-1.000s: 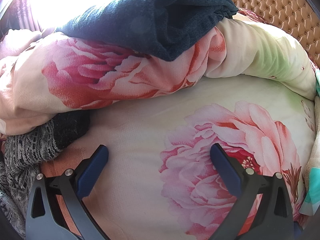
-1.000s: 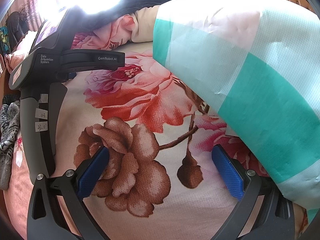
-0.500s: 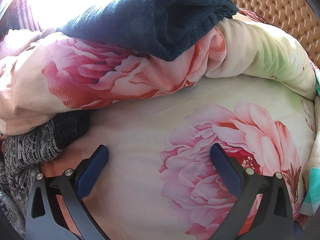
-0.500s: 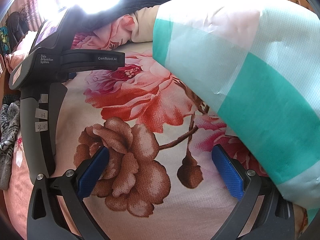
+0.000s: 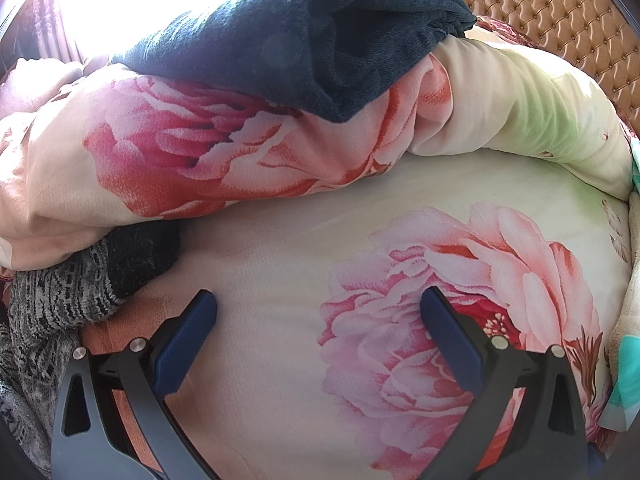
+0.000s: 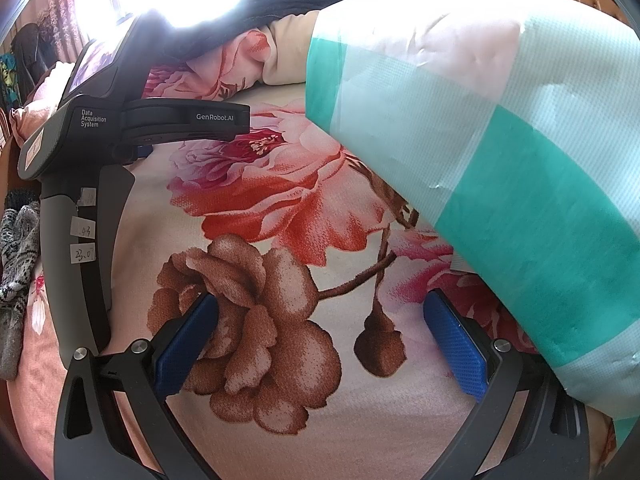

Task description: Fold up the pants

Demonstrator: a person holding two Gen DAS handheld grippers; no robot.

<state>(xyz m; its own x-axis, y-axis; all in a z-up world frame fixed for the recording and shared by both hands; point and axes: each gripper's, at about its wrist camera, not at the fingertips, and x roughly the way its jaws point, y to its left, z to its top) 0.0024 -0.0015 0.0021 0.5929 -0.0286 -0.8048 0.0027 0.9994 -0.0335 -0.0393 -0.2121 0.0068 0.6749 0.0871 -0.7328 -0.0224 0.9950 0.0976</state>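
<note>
Dark blue pants [image 5: 304, 40] lie bunched on top of a rolled floral quilt [image 5: 192, 152] at the far side of the bed; their edge also shows in the right wrist view [image 6: 280, 8]. My left gripper [image 5: 318, 312] is open and empty, low over the floral sheet [image 5: 304, 256], well short of the pants. My right gripper [image 6: 320, 316] is open and empty over the sheet [image 6: 280, 420]. The left gripper's body [image 6: 80, 152] shows at the left of the right wrist view.
A teal and white checked pillow [image 6: 500, 160] lies against the right gripper's right side. A grey and black knit garment [image 5: 60, 304] lies at the left under the quilt's edge. A tufted tan headboard [image 5: 540, 12] stands at the far right.
</note>
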